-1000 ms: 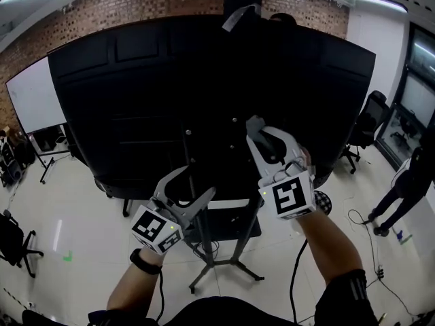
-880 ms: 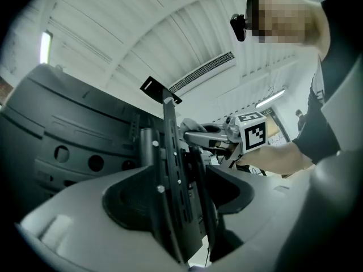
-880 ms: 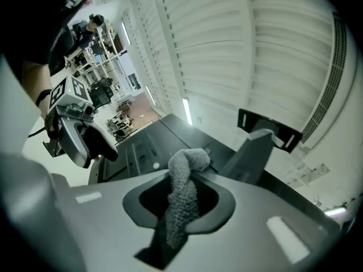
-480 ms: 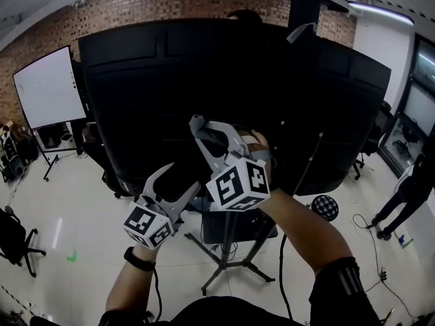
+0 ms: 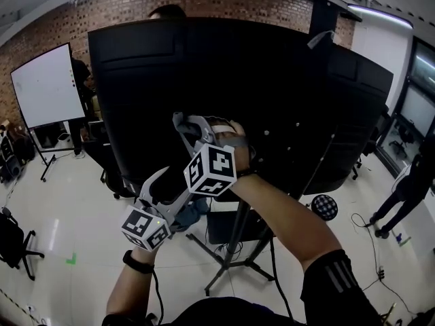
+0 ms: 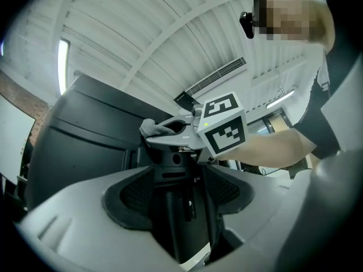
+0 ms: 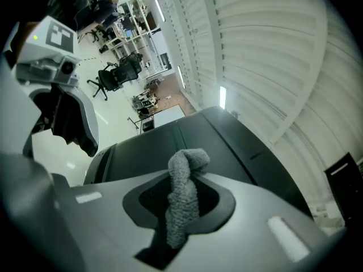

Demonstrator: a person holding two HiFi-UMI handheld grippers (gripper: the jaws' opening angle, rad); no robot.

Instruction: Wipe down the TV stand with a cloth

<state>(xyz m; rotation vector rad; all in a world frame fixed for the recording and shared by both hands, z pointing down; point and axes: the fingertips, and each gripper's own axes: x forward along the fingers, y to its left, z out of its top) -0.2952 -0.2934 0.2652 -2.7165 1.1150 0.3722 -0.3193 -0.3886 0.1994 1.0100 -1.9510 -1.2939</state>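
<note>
Right tool point(image 7: 184, 171): jaws clamped on the grey cloth point(image 7: 182, 200). The cloth stands up as a twisted roll between the pads, its top curled over just above the jaw line. In the head view your right tool point(image 5: 197, 129) sits at frame centre, held up against the black back of the TV point(image 5: 224, 73). Contact between cloth and panel cannot be confirmed.

Left tool point(image 6: 178, 188): jaws wide apart, clamped on nothing. A dark upright part of the TV stand point(image 5: 236, 246) shows in the gap; whether the pads touch it cannot be told. In the head view your left tool point(image 5: 170, 194) is lower left of centre, just beneath the right one.

Hidden or unclear:
- The TV's back fills most of the head view.
- Only the stand's pole and splayed legs show, at lower centre.
- The cloth is barely visible in the head view.
- In the left gripper view it shows as a small grey tuft point(image 6: 152, 127) at the right tool's tip.

Change: over the last second your right tool has moved from right of centre, leftward across the panel. Your left tool has stayed in nearly the same spot.
</note>
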